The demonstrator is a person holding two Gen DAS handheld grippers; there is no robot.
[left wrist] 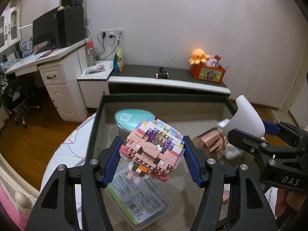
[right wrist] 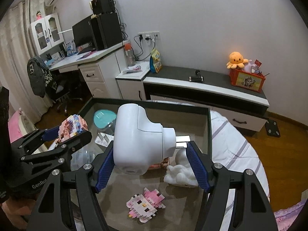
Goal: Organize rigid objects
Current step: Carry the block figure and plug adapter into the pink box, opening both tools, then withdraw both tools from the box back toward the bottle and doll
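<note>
Two loads over the tray: my left fingers clamp a brick figure, my right fingers grip a white device.

- The left gripper is clamping a pink brick figure and holding it over the dark-rimmed tray.
- A teal-lidded container is sitting in the tray behind the figure.
- The right gripper is gripping a white plastic object to the figure's right, above a copper cup.
</note>
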